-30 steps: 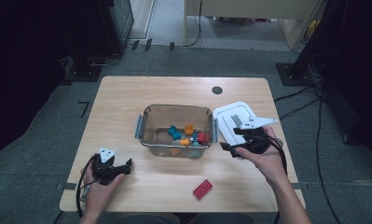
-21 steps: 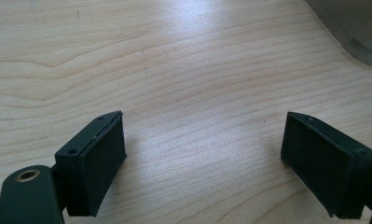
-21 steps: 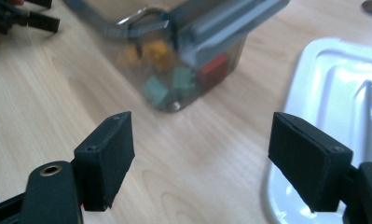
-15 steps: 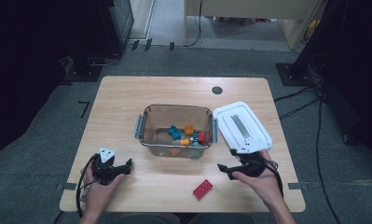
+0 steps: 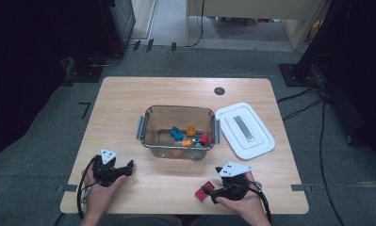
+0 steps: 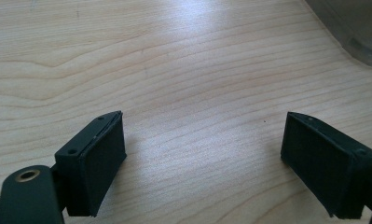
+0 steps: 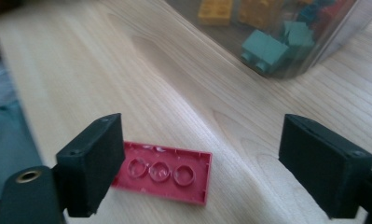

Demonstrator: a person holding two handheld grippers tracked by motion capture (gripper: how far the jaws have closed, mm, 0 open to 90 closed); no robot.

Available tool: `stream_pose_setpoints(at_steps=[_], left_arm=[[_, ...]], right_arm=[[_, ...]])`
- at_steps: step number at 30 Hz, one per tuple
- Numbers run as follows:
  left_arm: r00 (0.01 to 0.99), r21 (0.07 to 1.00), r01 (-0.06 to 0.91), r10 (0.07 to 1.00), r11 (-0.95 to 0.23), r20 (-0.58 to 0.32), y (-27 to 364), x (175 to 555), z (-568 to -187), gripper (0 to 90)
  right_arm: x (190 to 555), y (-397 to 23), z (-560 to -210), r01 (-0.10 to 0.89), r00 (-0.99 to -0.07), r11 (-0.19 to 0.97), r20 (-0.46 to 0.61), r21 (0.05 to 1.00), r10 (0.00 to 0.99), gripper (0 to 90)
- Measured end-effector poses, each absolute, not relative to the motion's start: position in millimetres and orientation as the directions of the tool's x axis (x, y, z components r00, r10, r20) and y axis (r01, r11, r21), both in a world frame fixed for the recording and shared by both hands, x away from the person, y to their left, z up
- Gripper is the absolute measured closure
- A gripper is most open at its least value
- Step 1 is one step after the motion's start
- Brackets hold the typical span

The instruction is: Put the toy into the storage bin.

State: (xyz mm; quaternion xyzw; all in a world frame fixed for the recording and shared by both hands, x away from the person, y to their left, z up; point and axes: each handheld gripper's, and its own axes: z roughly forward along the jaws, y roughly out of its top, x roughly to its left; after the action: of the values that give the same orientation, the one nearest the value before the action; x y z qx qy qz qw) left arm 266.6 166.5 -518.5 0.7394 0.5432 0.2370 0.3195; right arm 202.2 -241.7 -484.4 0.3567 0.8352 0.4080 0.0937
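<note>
A: High view first. The right gripper (image 5: 213,193) is sitting at the table's (image 5: 129,94) near edge, its jaws pointing left at the red brick (image 5: 205,192), which is lying flat just ahead of them, between the gripper and the clear bin (image 5: 177,130). The left gripper (image 5: 127,168) is idling well apart, so the right one is nearer.

B: Left gripper view?

A: The left gripper (image 6: 202,163) is holding its jaws wide apart over bare wood, nothing between them (a bin corner is showing top right).

B: Right gripper view?

A: The right gripper (image 7: 202,168) has just been opening its jaws; they are standing wide, not pressing on anything. The red brick (image 7: 162,171) is lying underside up, its long axis running roughly across the jaw gap, one end tucking behind the left-hand pad, the other stopping short of the right-hand one. It probably needs a small shift toward the brick to centre it.
</note>
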Motion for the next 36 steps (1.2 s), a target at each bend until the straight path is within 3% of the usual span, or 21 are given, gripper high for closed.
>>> stream_pose_setpoints(at_steps=[8,22,36], left_arm=[[0.298,0.730,0.652,0.955,-0.205,0.003,167,267,-518,13.2],[0.297,0.730,0.652,0.955,-0.205,0.003,167,267,-518,13.3],[0.297,0.730,0.652,0.955,-0.205,0.003,167,267,-518,13.3]], right_arm=[[186,-219,-496,0.478,-0.758,0.459,0.088,0.749,0.646,15.0],[167,-203,-509,0.398,-0.758,0.564,-0.087,0.724,0.647,20.0],[178,-225,-515,0.478,-0.663,0.516,-0.093,0.711,0.742,25.0]])
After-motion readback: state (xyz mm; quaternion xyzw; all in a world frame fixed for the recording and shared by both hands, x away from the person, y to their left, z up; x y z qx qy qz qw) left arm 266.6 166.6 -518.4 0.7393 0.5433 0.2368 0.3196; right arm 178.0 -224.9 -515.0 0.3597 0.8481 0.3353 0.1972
